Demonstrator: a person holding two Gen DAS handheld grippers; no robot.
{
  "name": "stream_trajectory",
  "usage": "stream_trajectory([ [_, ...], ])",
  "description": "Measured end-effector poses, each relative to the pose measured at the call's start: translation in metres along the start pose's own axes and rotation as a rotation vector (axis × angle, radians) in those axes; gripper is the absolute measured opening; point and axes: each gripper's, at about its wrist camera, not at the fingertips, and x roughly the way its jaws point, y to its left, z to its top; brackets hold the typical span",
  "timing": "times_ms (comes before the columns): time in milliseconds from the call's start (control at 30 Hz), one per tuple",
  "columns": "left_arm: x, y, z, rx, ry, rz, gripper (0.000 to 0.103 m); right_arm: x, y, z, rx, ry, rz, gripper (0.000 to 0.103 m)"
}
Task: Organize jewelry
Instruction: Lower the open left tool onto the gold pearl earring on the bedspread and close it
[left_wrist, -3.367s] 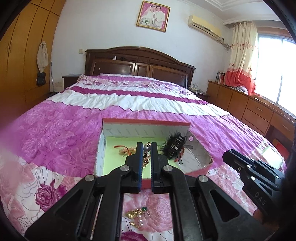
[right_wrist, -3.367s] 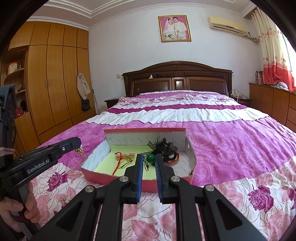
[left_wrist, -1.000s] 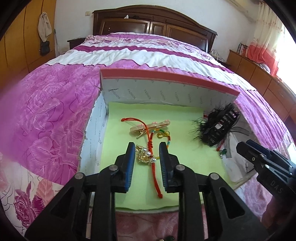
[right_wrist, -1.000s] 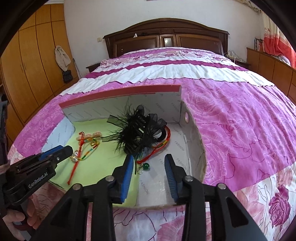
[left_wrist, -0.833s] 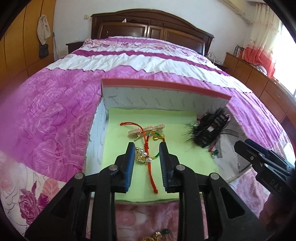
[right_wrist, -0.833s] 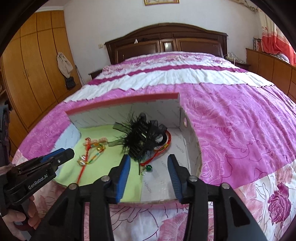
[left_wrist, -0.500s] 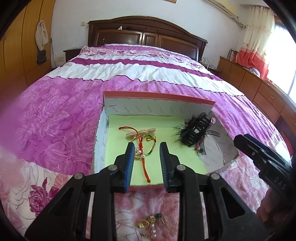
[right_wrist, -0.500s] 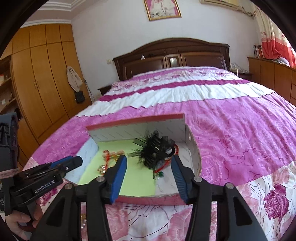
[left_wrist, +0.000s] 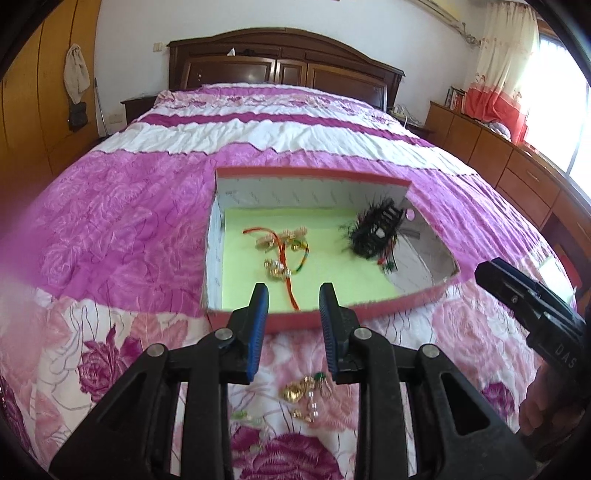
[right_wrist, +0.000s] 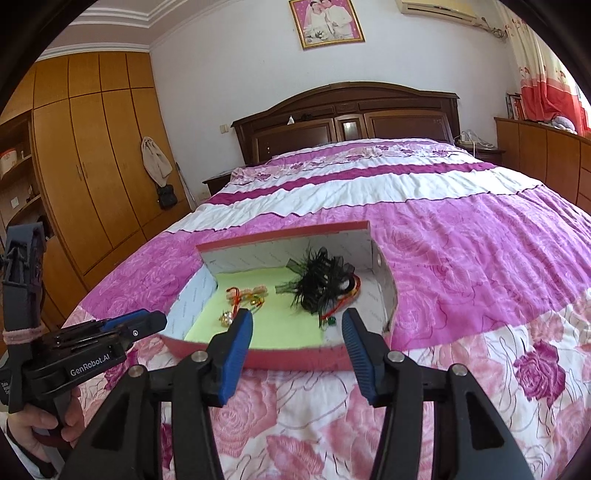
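A red box (left_wrist: 332, 318) with a lime-green liner lies on the bed. In it are a red cord bracelet (left_wrist: 286, 258), a gold pearl piece (left_wrist: 277, 268), a pink clip (left_wrist: 293, 235), a black feathered hair claw (left_wrist: 376, 232) and a green bead pendant (right_wrist: 330, 322). More gold jewelry (left_wrist: 306, 391) lies loose on the bedspread in front of the box. My left gripper (left_wrist: 294, 291) hovers over the box's near rim, narrowly open and empty. My right gripper (right_wrist: 297, 317) hangs before the same rim, wide open and empty. Each gripper also shows from the side in the other's view.
The pink and white floral bedspread (right_wrist: 461, 258) stretches to a dark wooden headboard (right_wrist: 351, 122). Wooden wardrobes (right_wrist: 96, 177) stand to the left, low cabinets (left_wrist: 517, 173) to the right. A person's hand (right_wrist: 40, 424) holds the left gripper's handle.
Both grippers have drawn back and up out of the box. The gold pearl piece stays on the liner, the green bead pendant beside the hair claw. The right jaws have widened.
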Motion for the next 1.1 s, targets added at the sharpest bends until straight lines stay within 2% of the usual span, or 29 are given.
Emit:
stream_trajectory([
  [367, 0.011, 0.003, -0.029, 0.016, 0.088, 0.014, 0.02, -0.01, -0.006, -0.018, 0.017, 0.031, -0.008, 0.054],
  [667, 0.028, -0.004, -0.056, 0.087, 0.186, 0.047, 0.02, -0.008, -0.012, -0.026, 0.036, 0.061, -0.012, 0.054],
  [1100, 0.043, -0.009, -0.066, 0.136, 0.235, 0.038, 0.017, -0.002, -0.016, -0.032, 0.054, 0.088, -0.006, 0.054],
])
